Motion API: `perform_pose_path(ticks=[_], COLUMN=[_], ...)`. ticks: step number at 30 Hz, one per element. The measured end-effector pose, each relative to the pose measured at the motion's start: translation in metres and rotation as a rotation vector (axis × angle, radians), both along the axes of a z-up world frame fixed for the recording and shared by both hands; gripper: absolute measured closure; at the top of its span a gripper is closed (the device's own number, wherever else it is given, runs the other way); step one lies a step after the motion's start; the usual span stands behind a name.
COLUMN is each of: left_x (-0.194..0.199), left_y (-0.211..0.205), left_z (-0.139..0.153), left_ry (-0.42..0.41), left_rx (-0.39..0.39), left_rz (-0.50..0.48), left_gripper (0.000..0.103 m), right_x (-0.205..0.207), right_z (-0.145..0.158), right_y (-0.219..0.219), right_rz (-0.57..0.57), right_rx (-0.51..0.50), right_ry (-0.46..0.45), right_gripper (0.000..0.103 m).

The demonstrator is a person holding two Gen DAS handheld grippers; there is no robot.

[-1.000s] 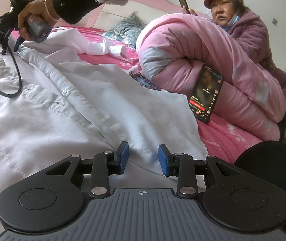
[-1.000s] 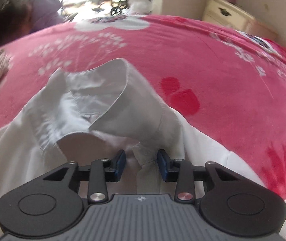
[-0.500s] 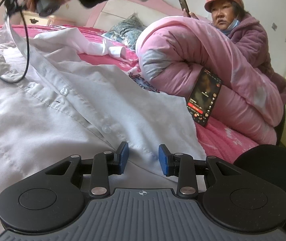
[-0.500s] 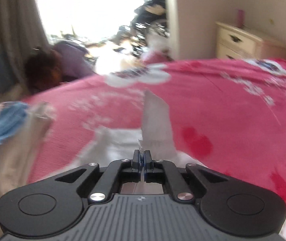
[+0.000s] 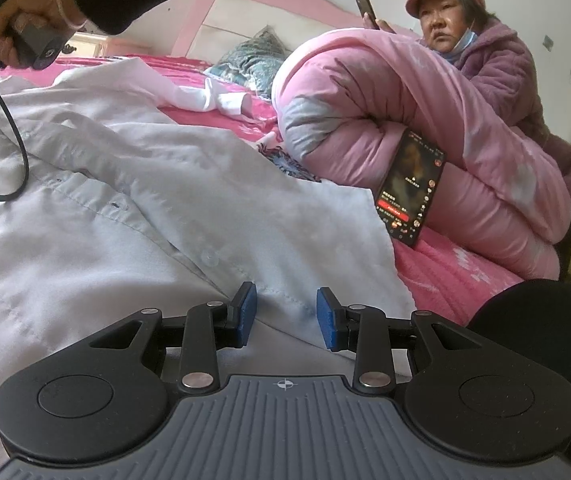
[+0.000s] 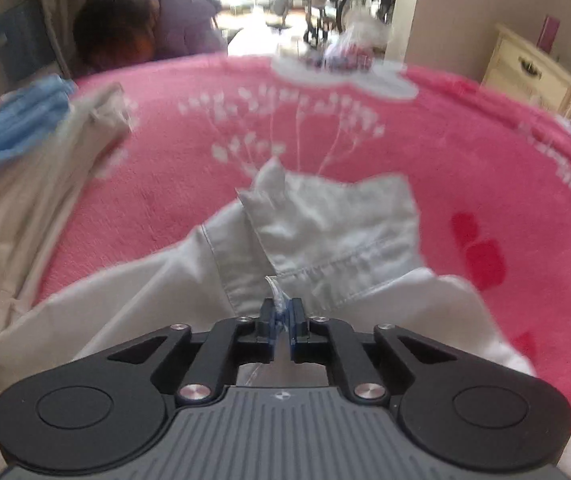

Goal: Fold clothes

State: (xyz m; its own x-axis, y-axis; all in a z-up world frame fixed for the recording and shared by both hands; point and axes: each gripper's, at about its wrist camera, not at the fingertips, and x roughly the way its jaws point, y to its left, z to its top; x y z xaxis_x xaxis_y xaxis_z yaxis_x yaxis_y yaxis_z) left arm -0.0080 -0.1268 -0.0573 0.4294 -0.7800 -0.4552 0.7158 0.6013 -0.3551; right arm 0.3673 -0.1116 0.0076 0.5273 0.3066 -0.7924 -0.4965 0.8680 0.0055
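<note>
Here, from the tongs outward:

Left tongs (image 5: 286, 317): low centre of the left wrist view, blue pads (image 5: 247, 314) spread apart with nothing between them, poised over the button placket near the hem.

Right tongs (image 6: 282, 322): lower centre of the right wrist view, pads nearly together, pinching a small fold of cloth just below the collar; the frame is blurred, so the exact pinch is hard to read.

White button-front cotton shirt (image 5: 133, 216): spread face up on the bed, filling the left and centre of the left wrist view, placket running diagonally, one sleeve trailing toward upper centre; in the right wrist view its collar (image 6: 337, 220) stands in mid-frame.

Pink flowered bed cover (image 6: 465, 152): under the shirt, filling most of the right wrist view.

Right hand (image 5: 25, 20): upper left of the left wrist view, gripping a grey handle, a black cable (image 5: 17, 148) looping down over the shirt.

Rolled pink quilt (image 5: 425, 128): right of centre in the left wrist view, a black smartphone (image 5: 409, 188) leaning on it with its screen lit.

Woman in a pink hat (image 5: 457, 20): upper right, behind the quilt, holding another phone.

Pale and blue folded clothes (image 6: 25, 152): left edge of the right wrist view.

Cream dresser (image 6: 533, 76): upper right of that view.
</note>
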Motion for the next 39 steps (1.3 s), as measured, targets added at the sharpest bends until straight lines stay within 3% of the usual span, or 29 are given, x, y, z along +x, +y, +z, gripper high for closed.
perform_pose_path(ticks=[8,15,17,20,24,26,31,33,36,39], left_x=[-0.012,-0.028,-0.032,-0.035,-0.028,-0.017,0.011,0.018,0.026,0.039], left_y=[0.001,0.003,0.005,0.014,0.032,0.040,0.047,0.045,0.040,0.034], left_z=[0.016,0.040,0.044,0.051,0.065,0.074,0.081,0.077,0.070,0.060], left_ry=[-0.060,-0.049,-0.034,0.011,0.073,0.095,0.053,0.030,-0.008,0.013], left_rx=[0.044,0.042,0.056,0.069,0.081,0.112,0.290,0.328,0.346,0.325], left_rz=[-0.002,0.005,-0.002,0.004,0.044,0.076,0.168,0.183,0.202,0.207], left_gripper=[0.070,0.070,0.070,0.070,0.070,0.070,0.070,0.070,0.070,0.070], right_x=[-0.075,-0.217,-0.257,-0.316,-0.368,-0.381,-0.392,-0.389,-0.380,-0.380], right_z=[0.128,0.216,0.230,0.241,0.221,0.198,0.116,0.089,0.054,0.028], right_y=[-0.122,-0.224,-0.246,-0.276,-0.297,-0.291,-0.223,-0.196,-0.165,-0.142], right_rz=[-0.142,-0.188,-0.208,-0.254,-0.324,-0.324,-0.160,-0.081,0.007,0.079], right_rx=[0.317,0.379,0.390,0.374,0.392,0.335,0.041,-0.021,-0.076,-0.153], right_ry=[-0.168,-0.369,-0.424,-0.463,-0.352,-0.286,-0.139,-0.111,-0.055,-0.033], right_gripper=[0.090,0.088,0.088,0.080,0.079,0.079,0.084,0.085,0.085,0.085])
